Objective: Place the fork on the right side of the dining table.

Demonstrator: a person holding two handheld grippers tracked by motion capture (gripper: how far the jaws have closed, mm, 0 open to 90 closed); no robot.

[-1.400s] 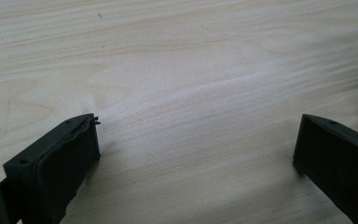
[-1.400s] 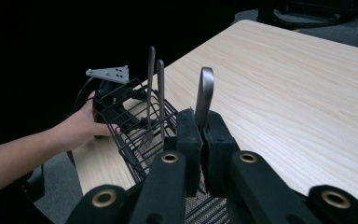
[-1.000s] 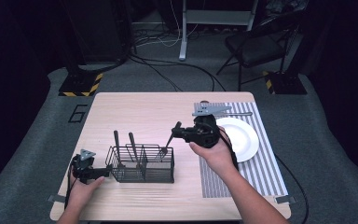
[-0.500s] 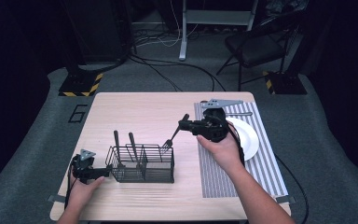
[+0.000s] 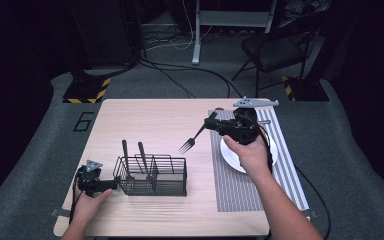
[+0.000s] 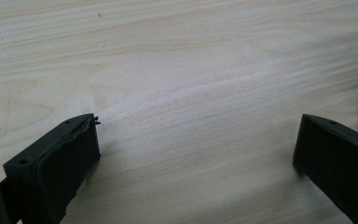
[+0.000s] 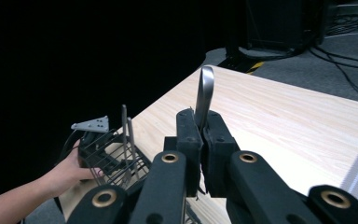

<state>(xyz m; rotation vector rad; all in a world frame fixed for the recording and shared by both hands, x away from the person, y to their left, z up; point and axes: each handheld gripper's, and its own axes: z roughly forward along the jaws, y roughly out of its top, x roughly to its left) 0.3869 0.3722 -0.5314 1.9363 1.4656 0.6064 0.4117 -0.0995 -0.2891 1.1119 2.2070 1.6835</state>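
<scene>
Two utensil handles [image 5: 132, 157] stand upright in one black wire caddy [image 5: 152, 175] at the desk's [image 5: 145, 120] 7 o'clock. One fork [image 5: 195, 137] is clamped in the right claw [image 5: 214, 124], held above desk centre. Left claw [image 5: 114, 184], jaws apart, sits at the caddy's 9 o'clock. One white plate [image 5: 272, 150] rests on one striped mat [image 5: 235, 185].

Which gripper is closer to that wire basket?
Left. The left gripper sits right at the wire basket's end; the right gripper holds a fork up beyond it.
</scene>
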